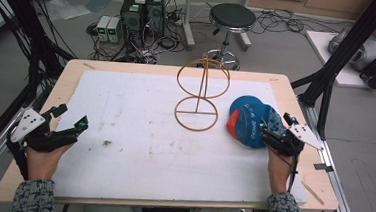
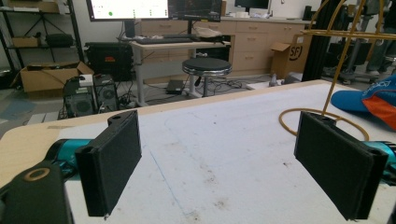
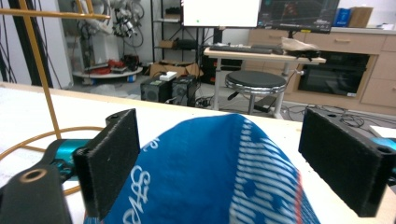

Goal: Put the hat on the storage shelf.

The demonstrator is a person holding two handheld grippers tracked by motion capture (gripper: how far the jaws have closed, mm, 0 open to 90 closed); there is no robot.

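The blue cap [image 1: 250, 121] lies at the right of the table, on the white mat [image 1: 138, 147], its orange-red brim turned toward the gold wire stand [image 1: 202, 94]. Cap and stand sit just beside each other; I cannot tell whether they touch. The stand is upright near the mat's far middle: 1 ring flat on the mat, 1 ring raised on a thin post.

The mat covers most of the wooden table [image 1: 71, 68] and carries scattered dark specks. Beyond the far edge I note a black stool [image 1: 231, 16], 2 computer towers [image 1: 142, 12] and loose cables on a grey floor.

My right gripper [image 1: 270, 128] is at the cap's near edge, jaws spread wide; in the right gripper view the cap [image 3: 219, 172] rises between the 2 pads, neither pad touching it. My left gripper [image 1: 72, 120] rests at the mat's left edge, well apart from the cap, jaws likewise spread over bare mat, pointing toward the stand.
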